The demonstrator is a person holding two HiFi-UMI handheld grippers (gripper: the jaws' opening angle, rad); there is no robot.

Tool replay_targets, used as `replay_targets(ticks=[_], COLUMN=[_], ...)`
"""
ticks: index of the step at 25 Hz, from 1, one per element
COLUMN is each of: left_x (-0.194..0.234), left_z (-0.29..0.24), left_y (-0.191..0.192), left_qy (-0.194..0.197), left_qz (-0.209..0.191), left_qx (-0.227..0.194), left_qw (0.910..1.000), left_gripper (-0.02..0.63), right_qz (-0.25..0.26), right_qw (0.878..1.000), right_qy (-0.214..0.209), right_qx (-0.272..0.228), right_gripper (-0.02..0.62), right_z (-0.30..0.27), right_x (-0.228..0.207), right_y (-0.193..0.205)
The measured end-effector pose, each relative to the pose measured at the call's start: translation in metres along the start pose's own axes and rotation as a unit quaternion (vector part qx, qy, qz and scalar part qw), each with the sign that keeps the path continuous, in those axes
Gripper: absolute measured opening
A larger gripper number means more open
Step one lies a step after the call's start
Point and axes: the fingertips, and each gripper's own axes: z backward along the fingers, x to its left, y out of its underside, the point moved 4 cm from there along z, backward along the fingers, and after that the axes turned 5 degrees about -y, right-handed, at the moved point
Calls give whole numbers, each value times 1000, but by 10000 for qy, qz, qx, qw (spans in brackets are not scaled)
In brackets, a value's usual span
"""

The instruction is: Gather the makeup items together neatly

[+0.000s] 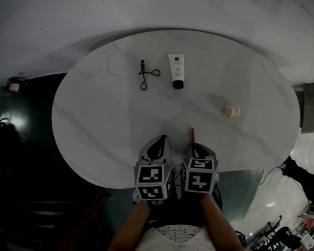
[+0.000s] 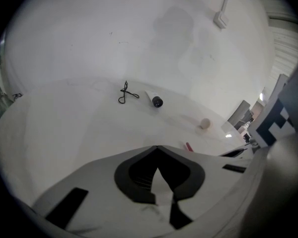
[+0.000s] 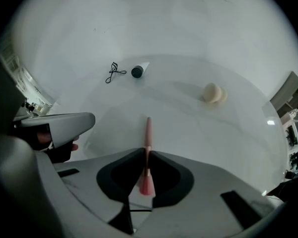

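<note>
At the near edge of the table (image 1: 94,114), the pink makeup brush (image 3: 148,133) is sitting pinched in the right gripper (image 3: 147,150); the left gripper (image 2: 158,148) is hovering alongside, jaws together on nothing; the tube (image 1: 176,69), eyelash curler (image 1: 146,75) and sponge (image 1: 231,110) are lying scattered farther out.

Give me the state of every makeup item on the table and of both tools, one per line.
Left tool: shut, nothing between its jaws.
Right tool: shut on the pink stick.
Pink stick: pinched between the jaws, its tip pointing away from the person.
Eyelash curler: lying flat, not held, beside the tube.
Tube: lying flat, black cap on.
Sponge: resting alone, apart from the rest.
</note>
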Motion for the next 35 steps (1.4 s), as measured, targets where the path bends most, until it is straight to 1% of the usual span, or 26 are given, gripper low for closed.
replay_targets(ticks=[5, 12, 17, 20, 23, 27, 32, 35], left_x=[0, 0, 3, 5, 3, 1, 0, -1], left_z=[0, -2, -9, -14, -21, -28, -37, -44], left_y=[-4, -17, -31, -40, -51, -63, -77, -84], left_qy=[-2, -13, -88, -125, -97, -84, -132, -139], left_qz=[-8, 3, -6, -21, -52, -10, -146, -172], left_qx=[-54, -164, -244, -206, -196, -172, -158, -112], left_qw=[10000, 9999, 9997, 9997, 9997, 9998, 9997, 9997], left_gripper=[38, 38, 38, 38, 38, 38, 38, 38], right_qz=[-81, -152, -186, -168, -255, -249, -315, -457], right_qw=[9999, 9995, 9991, 9989, 9982, 9977, 9973, 9970], right_qy=[-66, -126, -132, -147, -150, -114, -160, -218], right_qx=[-45, -233, -352, -409, -512, -615, -643, -591], right_gripper=[64, 64, 64, 64, 64, 64, 65, 66], right_z=[3, 8, 10, 8, 7, 3, -4, -11], right_x=[-4, -8, -16, -21, -28, -36, -42, -44], right_y=[-5, -28, -52, -70, -91, -117, -138, -144])
